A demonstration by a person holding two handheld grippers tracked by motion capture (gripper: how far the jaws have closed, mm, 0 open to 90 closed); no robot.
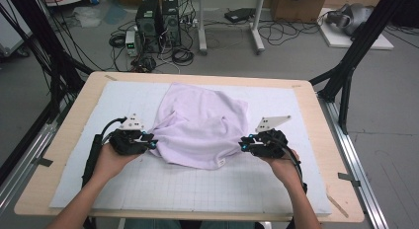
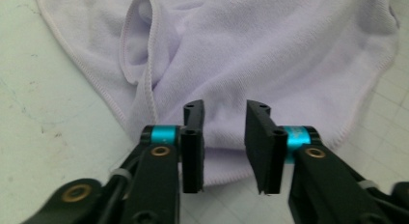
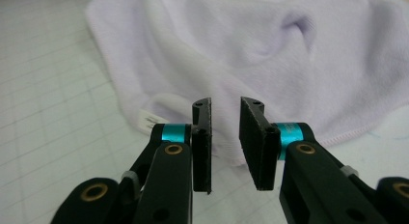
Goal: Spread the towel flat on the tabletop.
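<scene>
A lilac towel (image 1: pixel 202 125) lies rumpled in the middle of the white gridded mat (image 1: pixel 197 187). At its left edge my left gripper (image 1: pixel 153 142) points in at the cloth. In the left gripper view the jaws (image 2: pixel 224 113) stand apart with a gap, and the towel (image 2: pixel 270 45) lies just beyond and under the tips. From the other side my right gripper (image 1: pixel 242 146) meets the towel's right edge. Its jaws (image 3: pixel 225 108) are also parted, nothing pinched, with the towel (image 3: pixel 270 55) and its small white label (image 3: pixel 147 119) close ahead.
The mat covers a wooden table (image 1: pixel 316 115). Black frame posts (image 1: pixel 346 86) stand at the table's right and left sides. Computer towers (image 1: pixel 158 24) and cables sit on the floor beyond the far edge.
</scene>
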